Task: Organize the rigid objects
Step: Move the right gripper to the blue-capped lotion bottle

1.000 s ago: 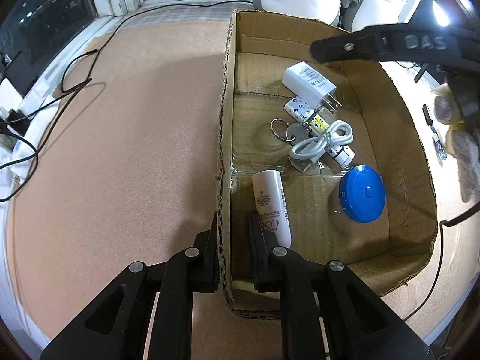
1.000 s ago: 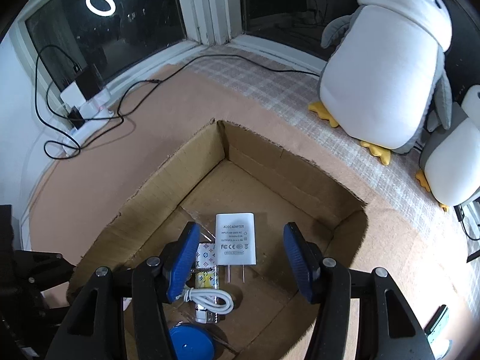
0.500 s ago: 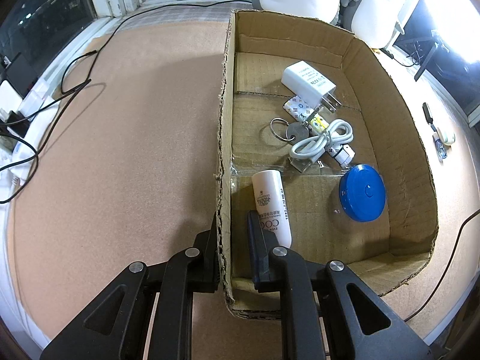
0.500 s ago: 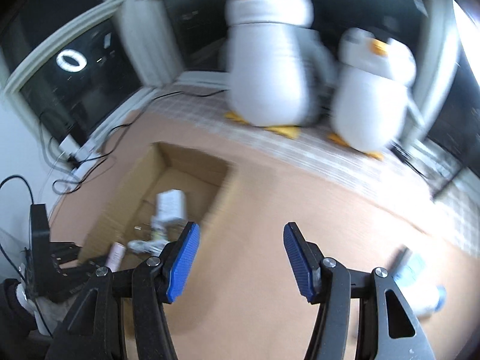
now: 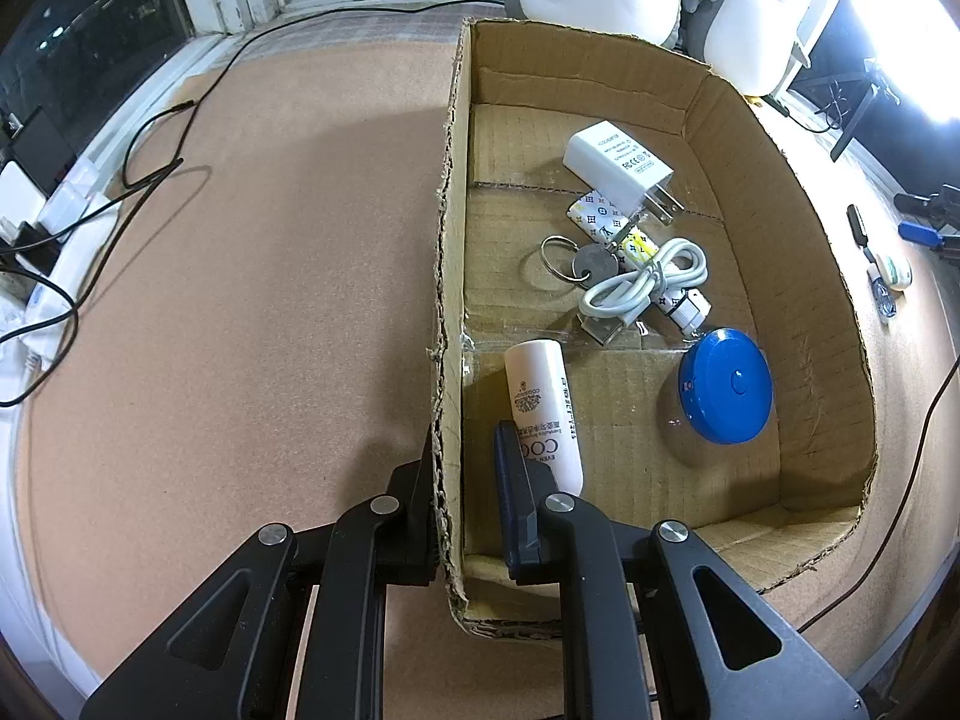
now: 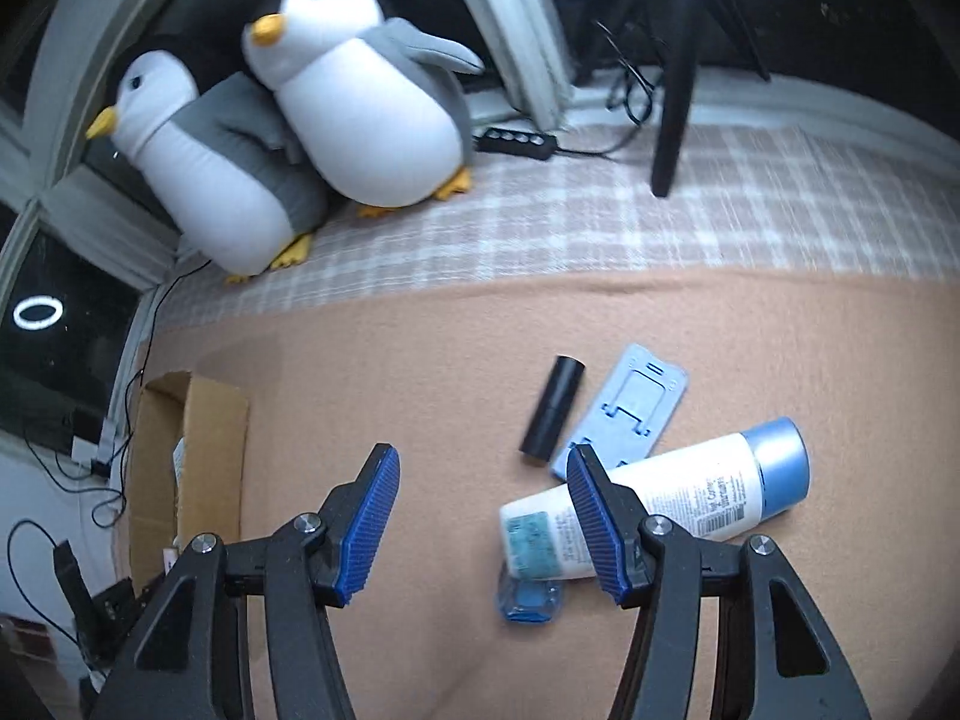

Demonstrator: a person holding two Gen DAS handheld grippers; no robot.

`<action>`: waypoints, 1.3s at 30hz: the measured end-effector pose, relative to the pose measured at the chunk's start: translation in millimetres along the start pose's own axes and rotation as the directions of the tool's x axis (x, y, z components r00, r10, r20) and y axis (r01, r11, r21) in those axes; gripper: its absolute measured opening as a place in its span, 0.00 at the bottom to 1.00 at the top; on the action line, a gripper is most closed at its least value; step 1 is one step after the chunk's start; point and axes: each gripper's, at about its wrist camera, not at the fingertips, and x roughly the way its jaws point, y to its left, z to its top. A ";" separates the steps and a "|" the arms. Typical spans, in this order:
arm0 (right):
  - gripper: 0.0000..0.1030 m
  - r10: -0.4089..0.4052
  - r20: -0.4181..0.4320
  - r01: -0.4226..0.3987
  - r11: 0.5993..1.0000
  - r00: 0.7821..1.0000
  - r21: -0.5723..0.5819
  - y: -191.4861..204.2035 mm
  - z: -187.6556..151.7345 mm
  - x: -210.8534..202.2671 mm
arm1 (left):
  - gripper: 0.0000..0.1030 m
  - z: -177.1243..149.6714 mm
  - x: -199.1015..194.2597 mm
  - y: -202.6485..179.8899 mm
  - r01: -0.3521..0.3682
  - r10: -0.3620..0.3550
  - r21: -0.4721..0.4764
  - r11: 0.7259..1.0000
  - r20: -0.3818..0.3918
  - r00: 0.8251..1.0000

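- A desk (image 5: pixel 240 300) covered in a tan, cork-like mat sits under dark night windows; two plush penguins (image 6: pixel 360 96) stand on a checked cloth at its far edge, with cables trailing off to one side.
- An open cardboard box (image 5: pixel 780 192) lies on the mat. Already inside: a white charger (image 5: pixel 618 165), a coiled white cable (image 5: pixel 654 282), a key ring (image 5: pixel 558 255), a white tube (image 5: pixel 543 408) and a blue round case (image 5: pixel 725 384).
- The left gripper (image 5: pixel 465 492) has its fingers closed on the box's near wall, steadying it.
- The right gripper (image 6: pixel 480 522) hovers with fingers open and empty.
- Left to sort, well apart from the box: a white bottle with a blue cap (image 6: pixel 690 504), a black cylinder (image 6: pixel 552 408), a pale blue stand (image 6: pixel 630 408) and a small blue item (image 6: pixel 528 597).
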 end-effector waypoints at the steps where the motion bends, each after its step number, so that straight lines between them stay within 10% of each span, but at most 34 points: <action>1: 0.53 0.008 -0.010 -0.008 1.000 1.000 0.012 -3.3 0.6 3.5 | 0.13 -0.7 -0.2 0.1 0.000 0.000 0.000 1.000 0.000 1.000; 30: 0.53 -0.049 -0.116 0.051 0.999 0.992 0.018 -54.0 -49.3 3.3 | 0.13 -0.5 -0.2 -1.1 0.000 0.000 -0.001 1.000 0.001 1.000; 35: 0.53 -0.040 -0.047 0.040 0.999 0.998 -0.010 -55.8 -61.2 -21.8 | 0.13 -1.0 -0.8 -2.5 0.000 0.000 -0.002 1.000 0.001 1.000; 39: 0.52 -0.176 0.051 0.181 0.974 0.983 -0.137 -44.2 -62.9 -38.1 | 0.13 -1.2 -0.8 -2.3 -0.001 0.001 0.000 1.000 0.001 1.000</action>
